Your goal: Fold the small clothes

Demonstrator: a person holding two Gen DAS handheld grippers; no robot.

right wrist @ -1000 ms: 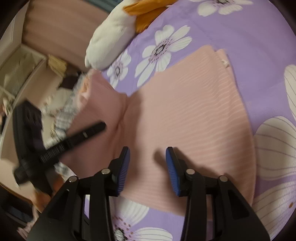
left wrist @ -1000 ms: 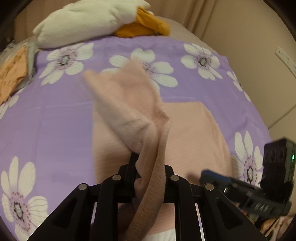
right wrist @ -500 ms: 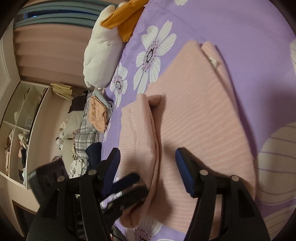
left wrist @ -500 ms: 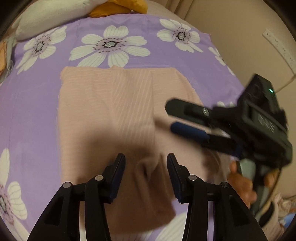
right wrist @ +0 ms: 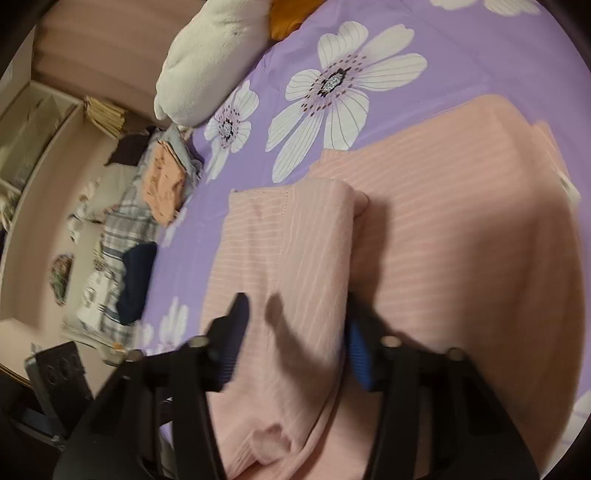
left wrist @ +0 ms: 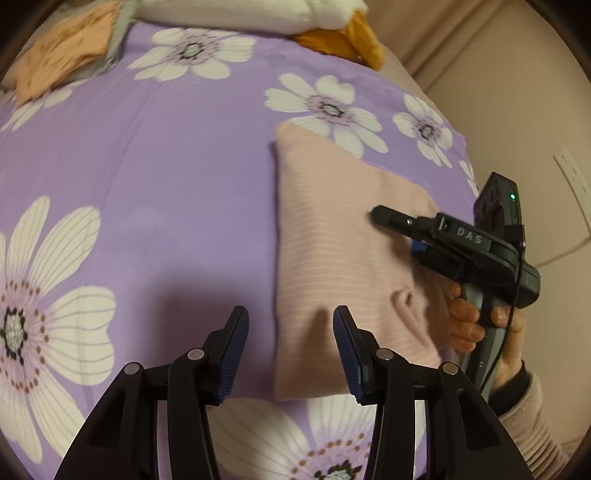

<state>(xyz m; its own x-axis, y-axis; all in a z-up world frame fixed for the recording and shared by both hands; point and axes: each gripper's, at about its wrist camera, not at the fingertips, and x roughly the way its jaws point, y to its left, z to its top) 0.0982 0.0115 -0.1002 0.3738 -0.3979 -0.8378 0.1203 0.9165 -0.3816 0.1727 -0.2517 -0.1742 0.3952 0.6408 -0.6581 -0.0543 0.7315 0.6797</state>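
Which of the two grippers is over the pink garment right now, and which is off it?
The right gripper is: its fingers straddle the folded-over flap of the pink garment. The left gripper hangs open at the garment's left edge, mostly over the bare purple sheet.

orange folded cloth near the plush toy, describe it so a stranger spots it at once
Start at the purple flowered bedsheet, then go to its far edge by the white plush toy. The orange folded cloth lies beside it on grey fabric, smaller and more orange than the pink ribbed garment.
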